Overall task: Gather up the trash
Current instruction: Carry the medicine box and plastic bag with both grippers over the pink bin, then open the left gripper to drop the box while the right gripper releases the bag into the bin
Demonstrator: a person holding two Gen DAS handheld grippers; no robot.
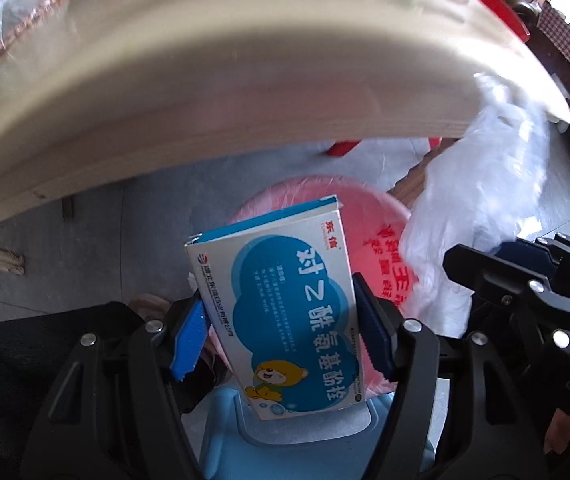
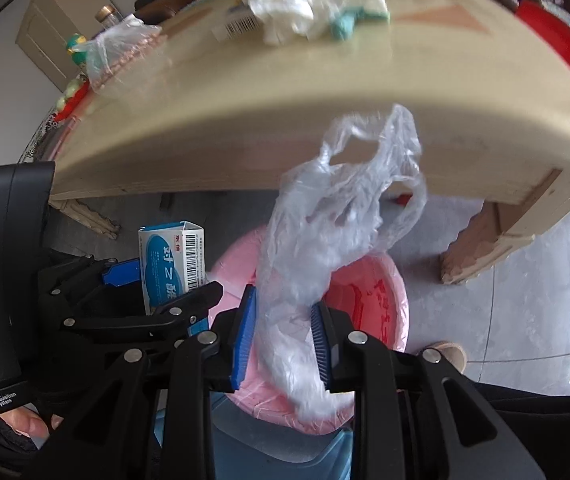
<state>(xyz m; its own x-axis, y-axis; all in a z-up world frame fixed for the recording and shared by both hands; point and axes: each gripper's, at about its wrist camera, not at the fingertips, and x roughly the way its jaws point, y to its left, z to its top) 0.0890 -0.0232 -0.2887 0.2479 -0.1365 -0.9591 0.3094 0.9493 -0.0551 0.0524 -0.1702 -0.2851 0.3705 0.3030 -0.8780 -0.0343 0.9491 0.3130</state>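
Table edge (image 1: 245, 120) looms above pink-lined bin (image 2: 365, 300); crumpled wrappers (image 2: 309, 4) lie on top.

The box (image 1: 285, 312) bears large white characters "对乙酰氨基酚栓" on blue; a barcode (image 2: 194, 256) runs along its side. The black mount (image 2: 1, 398) reads "Data Acquisition System". Red print on the bin liner (image 1: 381, 252) seems unreadable.

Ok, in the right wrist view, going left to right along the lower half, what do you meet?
Left gripper shut on the blue-and-white medicine box → right gripper shut on the clear plastic bag → pink bin bag behind it → carved table leg.
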